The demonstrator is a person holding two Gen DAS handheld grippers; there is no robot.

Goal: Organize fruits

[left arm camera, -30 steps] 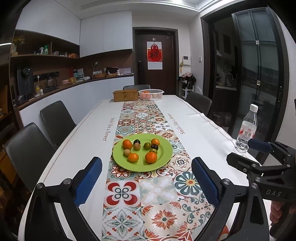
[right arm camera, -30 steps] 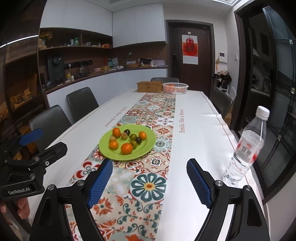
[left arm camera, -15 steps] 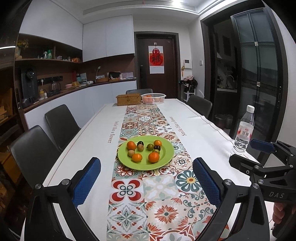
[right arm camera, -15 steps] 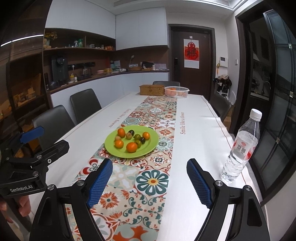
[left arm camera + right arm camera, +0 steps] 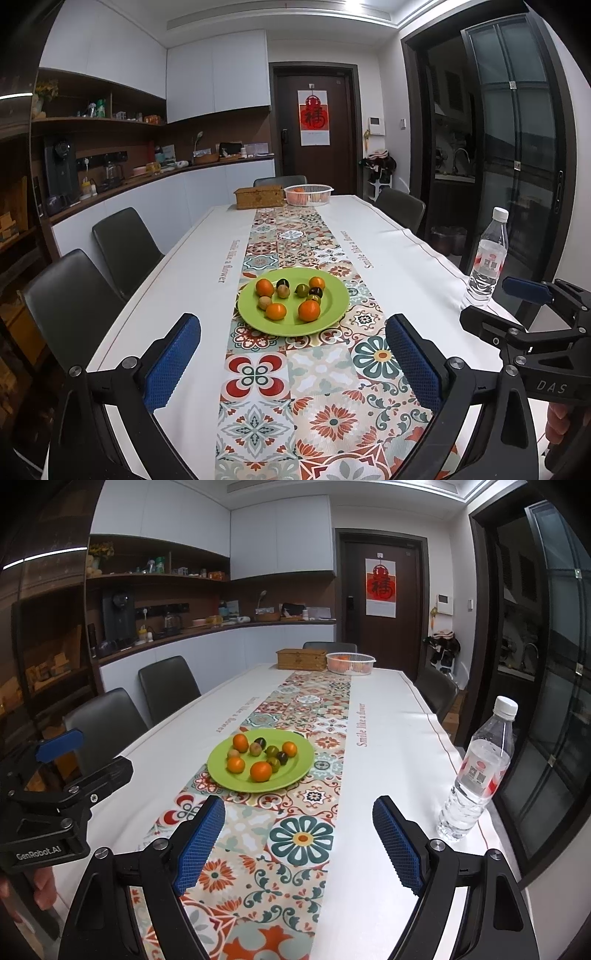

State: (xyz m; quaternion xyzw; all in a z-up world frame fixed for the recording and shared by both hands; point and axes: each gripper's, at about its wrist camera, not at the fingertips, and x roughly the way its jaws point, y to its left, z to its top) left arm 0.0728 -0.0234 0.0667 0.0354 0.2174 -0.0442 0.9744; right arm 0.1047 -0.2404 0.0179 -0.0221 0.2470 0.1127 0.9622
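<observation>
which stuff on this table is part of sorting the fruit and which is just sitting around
Part of the job:
- green plate
- oranges and small dark, green and tan fruits on it
- white basket at the far end, orange fruit inside

Just lying about:
- water bottle
- wicker box
- patterned runner
- chairs

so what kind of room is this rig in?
Most likely a home dining room joined to a kitchen: a long table ringed by chairs, a counter carrying small appliances under wall cabinets, and a plate of fruit set on the patterned runner.
</observation>
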